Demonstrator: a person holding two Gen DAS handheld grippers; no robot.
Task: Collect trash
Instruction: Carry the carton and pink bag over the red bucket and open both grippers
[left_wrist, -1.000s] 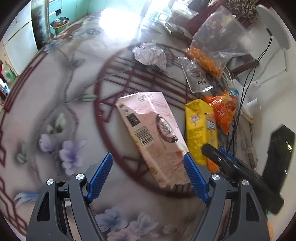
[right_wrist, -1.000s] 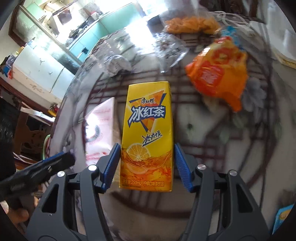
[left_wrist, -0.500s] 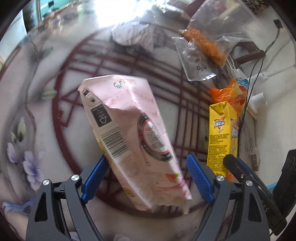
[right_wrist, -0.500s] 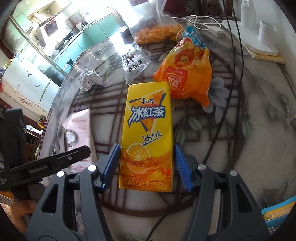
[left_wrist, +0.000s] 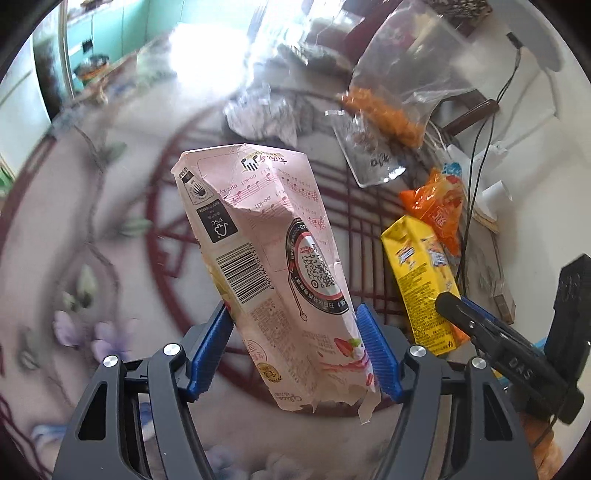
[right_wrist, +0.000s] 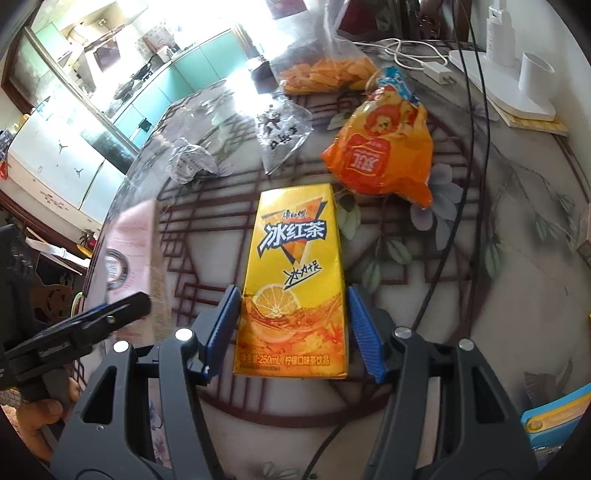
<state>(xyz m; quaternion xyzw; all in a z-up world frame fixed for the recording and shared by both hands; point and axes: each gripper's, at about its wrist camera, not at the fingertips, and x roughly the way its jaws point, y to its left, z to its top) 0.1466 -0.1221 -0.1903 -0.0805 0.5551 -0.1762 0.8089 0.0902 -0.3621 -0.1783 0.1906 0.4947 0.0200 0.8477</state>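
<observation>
Both hands are busy over the glass-topped floral worktop (right_wrist: 517, 266). The left gripper (left_wrist: 295, 339) has the crumpled pink paper snack pouch (left_wrist: 266, 251) between its blue pads, jaws closing on its lower half; the pads look to be touching its sides, and the pouch stands tilted up off the worktop. It's light and soft, torn at the bottom, so it will crush and could slip; a hold across the firmer middle seems safer than the ragged end.

The right gripper (right_wrist: 291, 328) is clamped about half open on the yellow iced-tea drink carton (right_wrist: 295, 273), pads on both flanks near its base. That carton is stiff, probably empty and light, easy to carry.

An orange crisp packet (right_wrist: 380, 155) and clear plastic bags (right_wrist: 280, 136) wait beyond.
</observation>
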